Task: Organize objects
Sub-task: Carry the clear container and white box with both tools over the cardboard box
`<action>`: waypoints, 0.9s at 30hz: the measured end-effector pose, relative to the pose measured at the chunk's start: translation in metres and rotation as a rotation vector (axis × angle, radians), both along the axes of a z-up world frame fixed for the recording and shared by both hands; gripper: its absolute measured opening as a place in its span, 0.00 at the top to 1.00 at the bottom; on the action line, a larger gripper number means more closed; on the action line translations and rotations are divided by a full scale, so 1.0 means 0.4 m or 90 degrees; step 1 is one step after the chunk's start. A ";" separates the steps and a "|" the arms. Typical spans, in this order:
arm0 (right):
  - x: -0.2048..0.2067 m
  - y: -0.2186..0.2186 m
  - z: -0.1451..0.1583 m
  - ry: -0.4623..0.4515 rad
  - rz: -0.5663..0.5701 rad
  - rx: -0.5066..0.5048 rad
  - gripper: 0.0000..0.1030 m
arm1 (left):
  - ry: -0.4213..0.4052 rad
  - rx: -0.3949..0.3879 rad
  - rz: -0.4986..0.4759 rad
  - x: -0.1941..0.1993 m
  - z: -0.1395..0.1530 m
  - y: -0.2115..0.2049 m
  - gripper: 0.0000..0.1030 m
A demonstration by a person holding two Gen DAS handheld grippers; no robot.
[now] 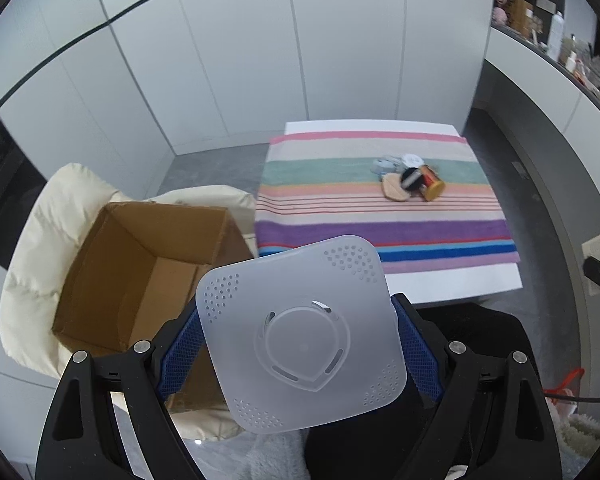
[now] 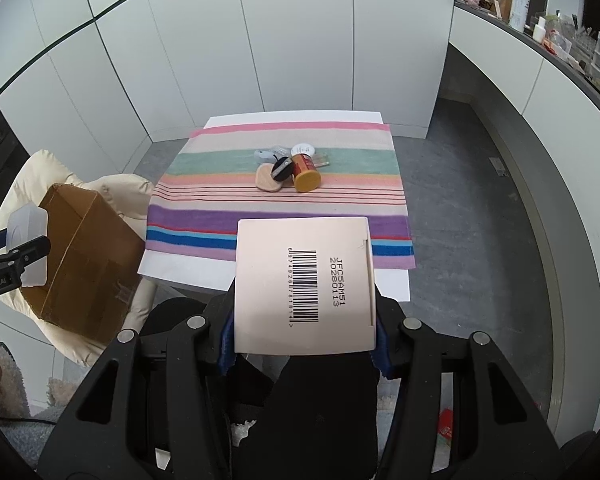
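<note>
Translucent white plastic fills the nearest part of the left wrist view: a square lid with perforated corners [image 1: 302, 336], clamped by its side edges between the blue pads of the left gripper [image 1: 300, 344], whose jaws stand wide to span it. It hangs tilted, its flat face toward the camera, just right of the open cardboard box [image 1: 140, 264] that sits on a cream padded seat [image 1: 36, 240]. The right gripper [image 2: 302, 340] is pinched down firmly on a pale carton [image 2: 304, 284], long axis running away from the camera, barcode face up and the far end pointing at the table. Farther off, on the striped cloth [image 2: 280, 216], a small cluster is left: an orange-lidded jar [image 2: 305, 172] lying on its side with the lid toward us, a beige puff [image 2: 267, 178], a black disc and a white cap. The risk, I'd judge, is the lid: held only by thin edges, it could twist or slip out before reaching the box, or catch on the box wall.
</note>
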State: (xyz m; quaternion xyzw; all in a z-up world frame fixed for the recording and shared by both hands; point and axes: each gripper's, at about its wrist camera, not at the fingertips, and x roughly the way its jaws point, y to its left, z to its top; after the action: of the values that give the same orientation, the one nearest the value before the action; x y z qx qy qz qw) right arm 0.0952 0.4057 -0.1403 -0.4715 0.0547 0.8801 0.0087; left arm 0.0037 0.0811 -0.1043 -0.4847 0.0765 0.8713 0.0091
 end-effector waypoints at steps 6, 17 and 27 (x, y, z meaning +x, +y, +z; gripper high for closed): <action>-0.021 -0.074 0.017 0.009 0.038 0.015 0.48 | -0.002 0.004 0.027 0.005 -0.008 -0.053 0.14; -0.064 -0.300 0.040 0.017 0.156 0.040 0.47 | 0.009 0.012 0.087 0.031 -0.005 -0.179 0.14; -0.073 -0.565 0.034 0.015 0.315 0.030 0.47 | 0.003 0.028 0.197 0.115 -0.021 -0.380 0.14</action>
State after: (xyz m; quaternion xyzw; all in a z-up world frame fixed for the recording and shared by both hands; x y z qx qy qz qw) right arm 0.0659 0.1799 -0.1267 -0.4600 -0.0827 0.8619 -0.1966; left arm 0.0497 -0.0708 -0.1127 -0.4880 -0.0180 0.8650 -0.1149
